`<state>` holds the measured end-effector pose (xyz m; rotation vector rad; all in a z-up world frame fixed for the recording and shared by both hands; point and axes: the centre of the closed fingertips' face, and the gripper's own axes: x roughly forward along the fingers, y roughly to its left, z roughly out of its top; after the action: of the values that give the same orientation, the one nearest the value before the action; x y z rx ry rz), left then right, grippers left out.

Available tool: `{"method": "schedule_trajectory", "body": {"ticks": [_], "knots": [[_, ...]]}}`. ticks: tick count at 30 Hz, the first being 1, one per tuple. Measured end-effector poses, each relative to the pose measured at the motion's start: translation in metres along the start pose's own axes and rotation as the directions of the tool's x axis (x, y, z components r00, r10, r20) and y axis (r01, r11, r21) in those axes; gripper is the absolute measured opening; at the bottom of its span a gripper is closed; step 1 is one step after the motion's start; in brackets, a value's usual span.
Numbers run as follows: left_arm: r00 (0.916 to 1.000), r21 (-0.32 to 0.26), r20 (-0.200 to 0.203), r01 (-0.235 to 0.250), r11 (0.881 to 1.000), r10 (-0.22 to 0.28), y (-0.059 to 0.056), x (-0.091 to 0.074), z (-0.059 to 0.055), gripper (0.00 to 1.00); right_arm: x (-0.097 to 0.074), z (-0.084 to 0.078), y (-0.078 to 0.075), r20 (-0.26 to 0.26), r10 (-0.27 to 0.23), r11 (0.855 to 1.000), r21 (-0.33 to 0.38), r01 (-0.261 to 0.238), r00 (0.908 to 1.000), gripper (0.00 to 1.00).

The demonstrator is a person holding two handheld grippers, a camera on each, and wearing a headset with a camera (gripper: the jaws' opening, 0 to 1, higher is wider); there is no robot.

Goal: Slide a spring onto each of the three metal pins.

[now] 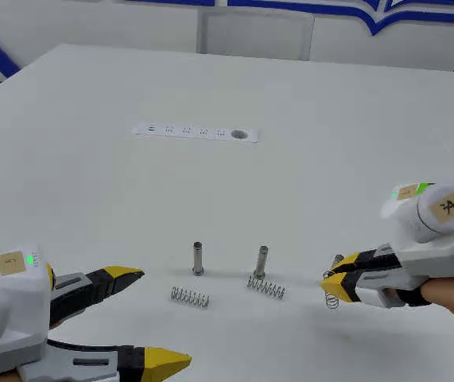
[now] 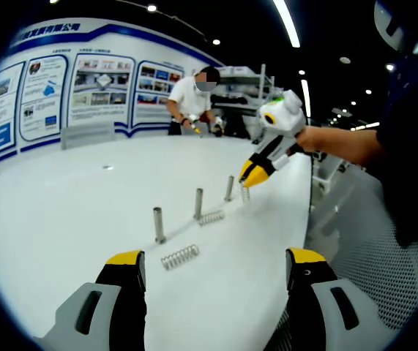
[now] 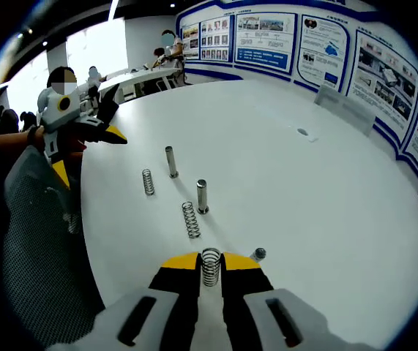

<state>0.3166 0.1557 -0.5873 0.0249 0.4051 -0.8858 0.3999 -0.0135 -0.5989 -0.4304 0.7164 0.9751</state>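
The right claw pinches one spring upright, just beside the end pin. The left claw is spread wide at the white desk. In front of it, a second spring lies flat by the nearest pin, and a third spring by the middle pin.

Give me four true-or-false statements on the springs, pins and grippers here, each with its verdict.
1. The right gripper is shut on a spring. True.
2. The left gripper is shut. False: its fingers stand wide apart and hold nothing.
3. Two loose springs lie flat on the table. True.
4. Every pin already carries a spring. False: the pins stand bare.
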Motion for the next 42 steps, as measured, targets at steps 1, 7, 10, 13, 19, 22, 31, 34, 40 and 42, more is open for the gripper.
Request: {"method": "schedule_trajectory", "body": {"ticks": [1, 7, 10, 13, 19, 22, 31, 34, 40, 42], "knots": [[1.0000, 0.000, 0.000, 0.000, 1.000, 0.000, 0.000, 0.000, 0.000, 0.80, -0.001, 0.001, 0.000, 0.006, -0.002, 1.000, 0.002, 0.002, 1.0000, 0.12], [1.0000, 0.001, 0.002, -0.002, 1.000, 0.002, 0.000, 0.000, 0.001, 0.80, -0.011, 0.013, -0.002, 0.085, -0.018, 1.000, 0.009, 0.017, 0.9962, 0.12], [1.0000, 0.002, 0.003, -0.002, 1.000, 0.002, 0.000, 0.000, 0.002, 0.80, -0.016, 0.021, -0.005, 0.131, -0.025, 1.000, 0.018, 0.022, 0.9911, 0.12], [1.0000, 0.001, 0.004, -0.002, 1.000, 0.002, 0.000, 0.000, 0.002, 0.80, -0.021, 0.027, -0.008, 0.168, -0.038, 0.999, 0.022, 0.035, 0.9851, 0.12], [1.0000, 0.001, 0.002, -0.004, 1.000, 0.004, 0.000, 0.000, 0.002, 0.80, -0.028, 0.034, -0.016, 0.214, -0.066, 0.998, 0.032, 0.061, 0.9745, 0.12], [1.0000, 0.000, 0.003, -0.005, 1.000, 0.005, 0.000, 0.000, 0.002, 0.80, -0.032, 0.038, -0.021, 0.243, -0.083, 0.996, 0.041, 0.075, 0.9666, 0.12], [1.0000, -0.002, -0.003, -0.007, 1.000, 0.007, 0.001, 0.001, 0.001, 0.80, -0.036, 0.043, -0.032, 0.305, -0.136, 0.991, 0.047, 0.128, 0.9427, 0.12], [1.0000, -0.002, -0.005, -0.007, 1.000, 0.007, 0.001, 0.001, 0.000, 0.80, -0.036, 0.041, -0.036, 0.318, -0.144, 0.989, 0.066, 0.129, 0.9372, 0.12], [0.9999, -0.004, -0.009, -0.008, 1.000, 0.008, 0.001, 0.001, 0.000, 0.80, -0.032, 0.037, -0.041, 0.336, -0.149, 0.987, 0.103, 0.120, 0.9299, 0.12], [0.9999, -0.005, -0.009, -0.008, 1.000, 0.008, 0.001, 0.001, 0.000, 0.80, -0.029, 0.034, -0.042, 0.336, -0.147, 0.987, 0.114, 0.115, 0.9303, 0.12]]}}
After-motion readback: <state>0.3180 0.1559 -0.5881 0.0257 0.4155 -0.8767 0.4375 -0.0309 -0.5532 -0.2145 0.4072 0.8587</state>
